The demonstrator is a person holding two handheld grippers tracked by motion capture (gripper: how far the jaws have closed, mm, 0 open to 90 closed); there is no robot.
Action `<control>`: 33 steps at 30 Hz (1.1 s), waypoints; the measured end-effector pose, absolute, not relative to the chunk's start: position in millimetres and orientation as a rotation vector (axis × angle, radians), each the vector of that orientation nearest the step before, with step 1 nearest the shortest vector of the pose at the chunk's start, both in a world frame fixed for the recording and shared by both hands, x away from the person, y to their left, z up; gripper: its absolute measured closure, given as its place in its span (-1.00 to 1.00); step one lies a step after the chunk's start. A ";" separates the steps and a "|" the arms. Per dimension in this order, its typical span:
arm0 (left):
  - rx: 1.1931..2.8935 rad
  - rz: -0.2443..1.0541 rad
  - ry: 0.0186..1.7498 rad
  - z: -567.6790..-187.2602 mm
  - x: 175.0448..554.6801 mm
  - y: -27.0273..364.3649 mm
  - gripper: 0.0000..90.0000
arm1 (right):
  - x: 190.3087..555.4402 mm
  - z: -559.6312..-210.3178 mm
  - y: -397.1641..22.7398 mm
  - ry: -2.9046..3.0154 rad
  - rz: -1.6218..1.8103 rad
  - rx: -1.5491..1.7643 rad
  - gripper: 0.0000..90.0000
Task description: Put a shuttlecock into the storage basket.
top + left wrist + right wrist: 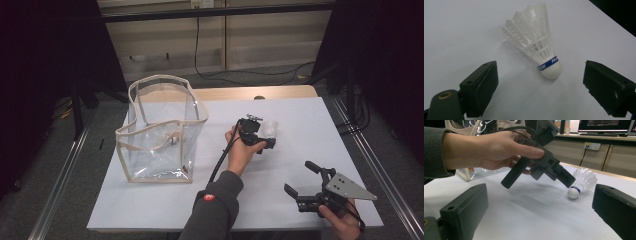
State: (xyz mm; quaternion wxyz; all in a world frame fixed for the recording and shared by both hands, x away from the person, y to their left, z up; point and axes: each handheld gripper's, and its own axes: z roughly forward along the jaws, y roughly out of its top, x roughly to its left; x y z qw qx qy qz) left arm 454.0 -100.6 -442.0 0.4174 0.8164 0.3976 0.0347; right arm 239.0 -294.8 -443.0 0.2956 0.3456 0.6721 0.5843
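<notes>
High view: light is falling from overhead onto the white table (300,130), surroundings going near black at both sides. Clear bag (160,132) is throwing small glints. Left gripper view: shuttlecock (537,47) is staying sharp, feather tips slightly blown out, soft shadow spreading toward the camera; near jaws are blurring. Right gripper view: hand (491,150) is casting a diffuse shadow, foreground jaws out of focus, monitors glaring behind.
</notes>
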 end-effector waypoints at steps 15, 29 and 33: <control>2.044 0.097 1.021 -446.3 458.3 -105.7 -0.60 | 238.6 -442.6 -294.9 1.780 1.554 0.926 -1.00; 2.039 0.092 1.031 -450.9 460.7 -113.2 -0.42 | 238.4 -442.6 -295.4 1.776 1.558 0.927 -1.00; 2.030 0.092 1.032 -453.7 461.9 -115.4 -0.31 | 238.7 -442.7 -295.2 1.778 1.559 0.926 -1.00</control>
